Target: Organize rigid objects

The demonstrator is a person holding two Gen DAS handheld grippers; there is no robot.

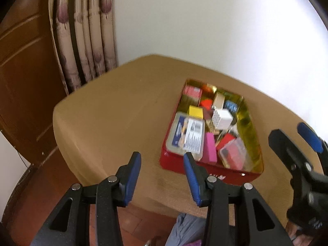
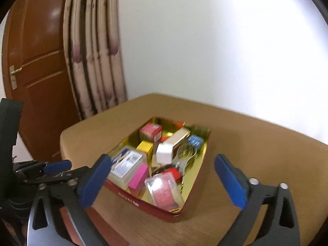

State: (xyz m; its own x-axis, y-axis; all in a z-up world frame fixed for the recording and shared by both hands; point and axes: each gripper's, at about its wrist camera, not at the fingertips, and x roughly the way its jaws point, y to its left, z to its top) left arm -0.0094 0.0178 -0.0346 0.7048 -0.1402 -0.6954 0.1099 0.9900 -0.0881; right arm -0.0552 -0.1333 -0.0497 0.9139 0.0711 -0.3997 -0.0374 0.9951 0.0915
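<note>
We're looking at the red rectangular tin with the shiny gold lining (image 2: 164, 211), sitting on the tan wooden table (image 2: 256, 143) toward its near right part, and it's packed. Inside, at the near left, lies the clear plastic case with a printed label (image 2: 127, 167); just beside it, a pink block (image 2: 139, 177) leans on its edge. At the near right corner there's a clear lidded box with red contents (image 2: 164, 192), tilted against the wall. Further in we spot a yellow cube (image 2: 145, 147), a white cube (image 2: 164, 153), a pink-red carton (image 2: 150, 132) at the far end, and a small blue piece (image 2: 195, 140) by the right wall. Everything's jumbled rather than lined up, so we judge the sorting isn't finished.

Now the tongs. Our right gripper (image 2: 164, 182) hangs above the tin's near end, blue pads spread wide, nothing between them; it looks free for the next pick. Our left gripper (image 1: 162, 178) hovers to the near left of the tin over bare table, its pads partly apart and empty, seemingly kept clear of the crowded box. Both point down toward the tin.

Beyond the table: a white wall (image 2: 205, 51), a striped beige curtain (image 2: 94, 61), and a brown wooden door (image 2: 37, 61) at far left.
</note>
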